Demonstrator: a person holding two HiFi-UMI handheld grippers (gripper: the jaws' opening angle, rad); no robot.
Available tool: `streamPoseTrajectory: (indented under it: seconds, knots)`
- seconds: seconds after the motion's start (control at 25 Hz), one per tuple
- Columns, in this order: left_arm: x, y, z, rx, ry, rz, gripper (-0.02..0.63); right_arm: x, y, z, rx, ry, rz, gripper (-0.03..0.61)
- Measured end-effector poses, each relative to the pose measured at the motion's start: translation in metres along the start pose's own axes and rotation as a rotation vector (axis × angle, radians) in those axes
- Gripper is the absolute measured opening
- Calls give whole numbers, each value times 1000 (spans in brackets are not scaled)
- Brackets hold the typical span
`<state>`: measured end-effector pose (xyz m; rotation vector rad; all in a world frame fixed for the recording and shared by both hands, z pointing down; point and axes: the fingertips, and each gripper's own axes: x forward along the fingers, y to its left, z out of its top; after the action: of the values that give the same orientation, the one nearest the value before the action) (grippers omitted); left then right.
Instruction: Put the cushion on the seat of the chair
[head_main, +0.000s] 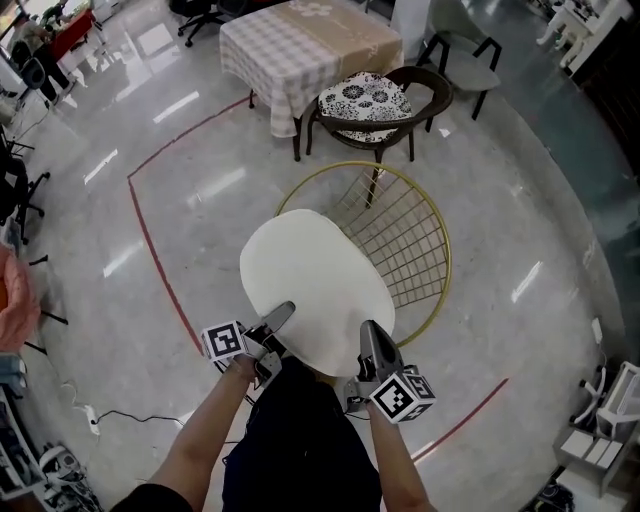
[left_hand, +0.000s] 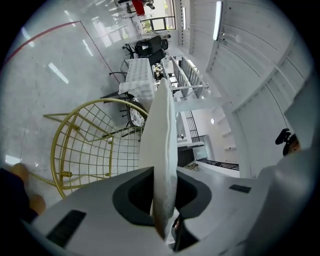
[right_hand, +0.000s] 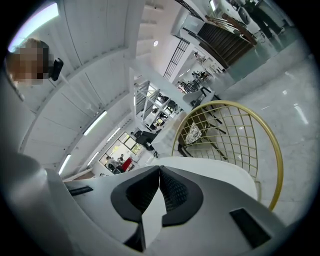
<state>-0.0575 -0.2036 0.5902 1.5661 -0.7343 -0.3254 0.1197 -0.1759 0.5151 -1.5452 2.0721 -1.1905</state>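
Glossy grey floor (head_main: 520, 180) with a red line (head_main: 155, 240), spread out whole in the head view only. Gold wire chair (head_main: 400, 235) beneath the round white cushion (head_main: 315, 280), held over its near side. Up close in the gripper views alone — left gripper (head_main: 281, 316) almost closed, pinching the cushion's near edge; right gripper (head_main: 372, 338) clamped on that same edge.

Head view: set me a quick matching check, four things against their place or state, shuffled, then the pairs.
1 white cushion
2 wire chair
3 patterned cushion
4 table

a on the dark armchair
b under a checked cloth
c gripped by left tool and right tool
d gold, beneath the held cushion

Pairs: 1-c, 2-d, 3-a, 4-b
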Motion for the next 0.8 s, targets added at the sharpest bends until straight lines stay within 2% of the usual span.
streamPoseTrajectory:
  seconds: [0.12, 0.48, 0.8]
  knots:
    - [12, -1, -4, -16, 25, -24, 64, -5, -5, 4, 3, -18, -19, -11]
    - [37, 34, -1, -52, 75, -50, 64, 4, -23, -17, 24, -50, -72, -11]
    - [61, 61, 6, -47, 105, -59, 64, 24, -47, -27, 36, -66, -107, -11]
